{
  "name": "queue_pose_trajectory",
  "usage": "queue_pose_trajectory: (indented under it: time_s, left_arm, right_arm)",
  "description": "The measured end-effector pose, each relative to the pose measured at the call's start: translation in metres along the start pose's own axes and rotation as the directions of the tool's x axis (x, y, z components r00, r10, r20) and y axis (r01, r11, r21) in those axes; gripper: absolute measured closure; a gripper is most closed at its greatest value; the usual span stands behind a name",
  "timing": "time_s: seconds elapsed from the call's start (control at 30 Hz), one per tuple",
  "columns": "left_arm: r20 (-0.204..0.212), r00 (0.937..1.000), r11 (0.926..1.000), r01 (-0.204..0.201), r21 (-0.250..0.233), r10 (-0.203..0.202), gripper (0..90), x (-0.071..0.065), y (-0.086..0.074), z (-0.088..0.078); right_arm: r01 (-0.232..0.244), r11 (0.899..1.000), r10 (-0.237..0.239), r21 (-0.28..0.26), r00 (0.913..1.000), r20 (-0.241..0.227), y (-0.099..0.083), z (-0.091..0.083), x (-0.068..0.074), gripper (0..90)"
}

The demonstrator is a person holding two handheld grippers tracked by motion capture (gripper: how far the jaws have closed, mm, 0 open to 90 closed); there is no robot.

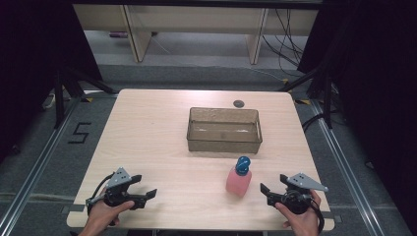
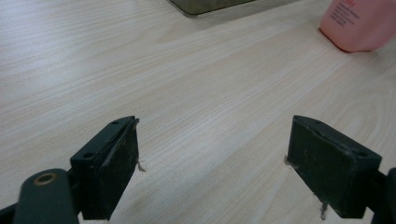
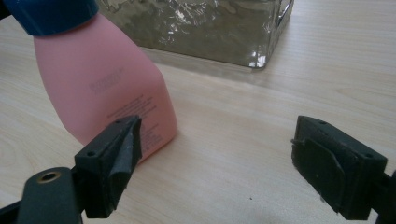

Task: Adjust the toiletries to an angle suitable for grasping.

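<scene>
A pink bottle with a blue cap stands upright on the wooden table, in front of a clear smoky plastic bin. My right gripper is open near the front right edge, just right of the bottle. In the right gripper view its jaws stand wide with bare table between them, and the pink bottle rises close behind the left jaw. My left gripper is open near the front left edge. Nothing lies between its jaws, and the bottle's base shows far off.
The bin looks empty and sits past the table's middle. A small dark round grommet sits near the far edge. Black stand legs and cables lie on the floor beyond the table.
</scene>
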State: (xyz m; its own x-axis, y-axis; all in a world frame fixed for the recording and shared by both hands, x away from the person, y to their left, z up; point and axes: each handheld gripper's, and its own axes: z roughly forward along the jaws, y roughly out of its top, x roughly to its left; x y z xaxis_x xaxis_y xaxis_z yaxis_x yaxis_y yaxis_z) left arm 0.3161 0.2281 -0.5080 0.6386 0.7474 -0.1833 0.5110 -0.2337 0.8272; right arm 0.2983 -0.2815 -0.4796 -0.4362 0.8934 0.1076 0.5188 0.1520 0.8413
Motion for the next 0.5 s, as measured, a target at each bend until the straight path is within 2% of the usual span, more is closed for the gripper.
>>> queue_pose_trajectory:
  time_s: [0.13,0.2,0.27,0.3,0.33,0.37,0.4,0.5]
  left_arm:
    - [0.001,1.0000,1.0000,-0.001,0.002,0.001,15.9,0.0003,0.0001,-0.0003]
    - [0.000,1.0000,1.0000,-0.001,0.001,0.001,15.9,0.0002,0.0001,-0.0002]
    - [0.000,1.0000,1.0000,-0.002,0.004,0.002,15.9,0.0003,0.0002,-0.0004]
    - [-0.001,1.0000,1.0000,-0.003,0.003,0.003,15.9,0.0004,0.0003,-0.0004]
    - [-0.001,1.0000,1.0000,-0.002,0.003,0.002,15.9,0.0005,0.0002,-0.0004]
    - [-0.001,1.0000,1.0000,-0.002,0.003,0.002,15.9,0.0005,0.0003,-0.0005]
    - [-0.001,1.0000,1.0000,-0.002,0.002,0.002,15.9,0.0006,0.0002,-0.0005]
    - [-0.001,1.0000,1.0000,-0.001,0.002,0.001,15.9,0.0005,0.0003,-0.0006]
  right_arm:
    - [-0.020,1.000,0.020,0.001,0.9998,-0.009,0.0006,0.0003,0.0020,17.4]
    - [-0.023,1.000,0.022,-0.016,0.9995,-0.021,0.0016,-0.0011,0.0027,17.6]
    - [-0.032,0.999,0.032,-0.012,0.9994,-0.012,0.0015,-0.0016,0.0036,17.7]
    - [-0.015,1.000,0.015,-0.021,0.9998,-0.010,0.0018,-0.0015,0.0022,17.7]
    - [-0.061,0.998,0.061,-0.007,0.9980,-0.017,0.0022,-0.0040,0.0061,17.7]
    - [-0.054,0.998,0.054,-0.012,0.9982,-0.025,0.0030,-0.0047,0.0065,17.8]
    - [-0.008,1.000,0.008,-0.027,0.9998,-0.016,0.0034,-0.0039,0.0037,17.8]
    - [-0.017,0.999,0.016,-0.032,0.9996,-0.023,0.0042,-0.0048,0.0057,17.8]
